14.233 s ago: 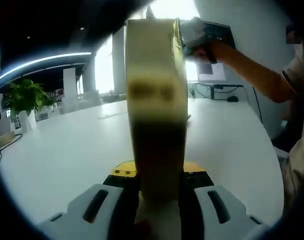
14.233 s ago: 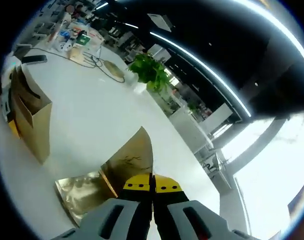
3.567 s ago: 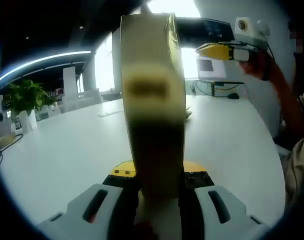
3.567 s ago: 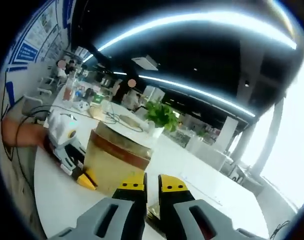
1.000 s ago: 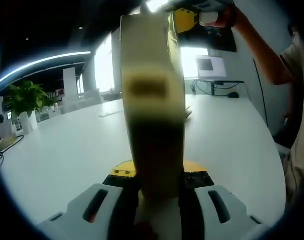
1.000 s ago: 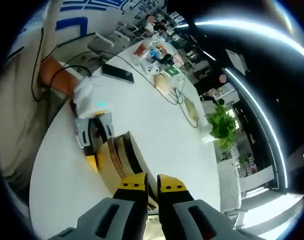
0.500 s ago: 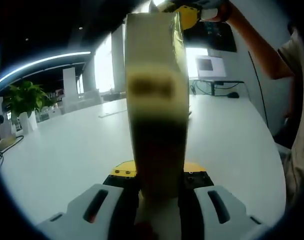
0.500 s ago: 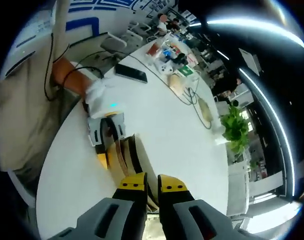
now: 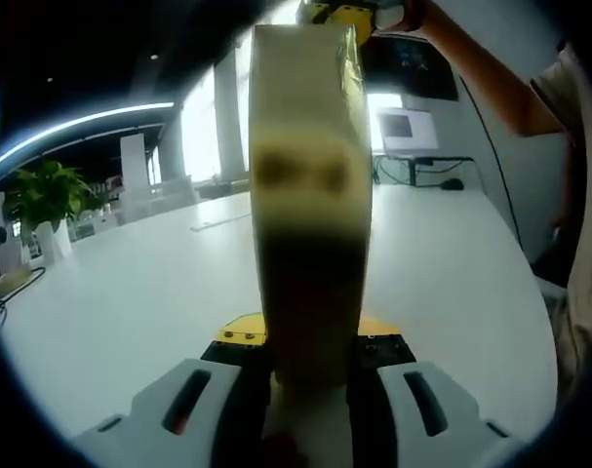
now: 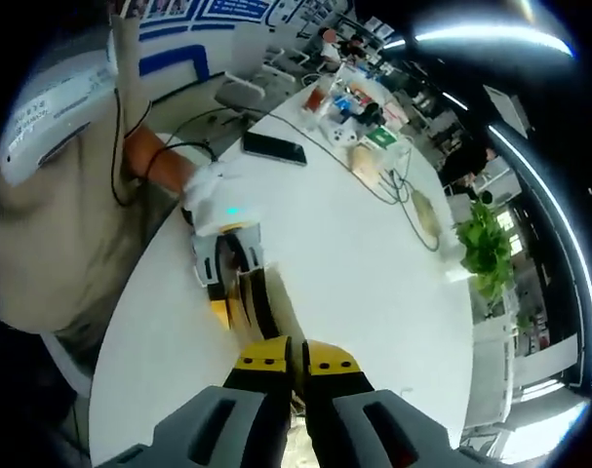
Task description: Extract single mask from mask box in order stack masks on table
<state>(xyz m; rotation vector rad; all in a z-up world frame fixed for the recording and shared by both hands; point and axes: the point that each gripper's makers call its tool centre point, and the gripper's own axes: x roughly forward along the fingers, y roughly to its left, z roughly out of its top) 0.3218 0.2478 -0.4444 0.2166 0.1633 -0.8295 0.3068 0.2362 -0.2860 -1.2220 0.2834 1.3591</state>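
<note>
Box (image 9: 310,195) first: the mask box stands upright on the white table (image 9: 130,292), clenched between the jaws of your left gripper (image 9: 310,385), and it blocks most of the left gripper view. In the right gripper view you are looking down on it from above, where its gold body (image 10: 261,297) reads as a narrow edge-on slab with your left gripper (image 10: 227,258) clamped to its near end. Your right gripper (image 10: 286,366) hangs right over the top of the box with its jaws drawn together; they look pinched, but you cannot tell from here whether a mask is between them, since the tips cover whatever sits there. Its yellow tips (image 9: 339,12) also peek in at the top of the left gripper view, at the box's upper edge.

Judging by this, you are at the pull. The risks from here: if the pinch has caught more than one mask, several could come out together; if it has caught only a flap of the box, you would lift the box instead, and it could twist out of your left grip. A sideways pull could tip the tall, narrow box. Keep the left hold firm and draw straight up along the box's long side
</note>
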